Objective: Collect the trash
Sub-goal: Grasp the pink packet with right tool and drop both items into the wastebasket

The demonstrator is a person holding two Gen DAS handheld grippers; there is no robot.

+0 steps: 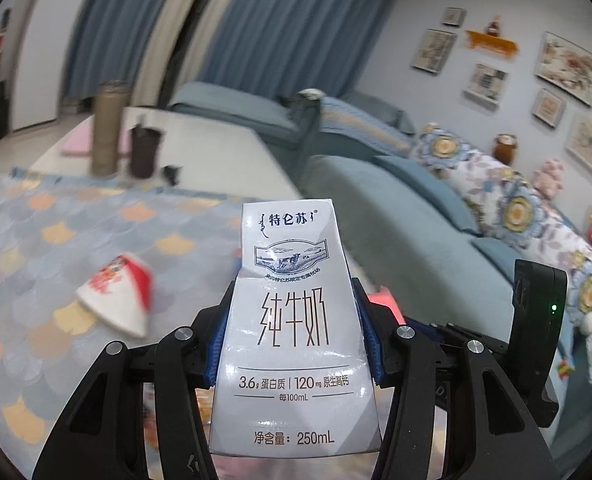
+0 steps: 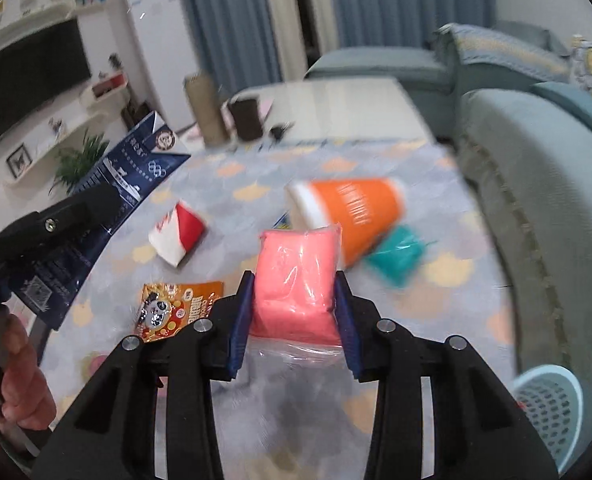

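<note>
My left claw (image 1: 294,320) squeezes a white paper milk box (image 1: 292,320) by its stiff, light sides. My right claw (image 2: 294,312) pinches a soft pink plastic-wrapped pack (image 2: 296,280) above the rug (image 2: 376,160); it squashes, so I hold its middle.

Blue curtains (image 1: 288,28) hang along the far wall beside a white fridge (image 2: 164,40). A teal sofa (image 1: 380,200) with floral cushions (image 1: 508,204) sits under framed pictures (image 1: 568,68). A scale-patterned rug (image 1: 36,240) covers the floor near a white worktop (image 1: 216,148).
</note>
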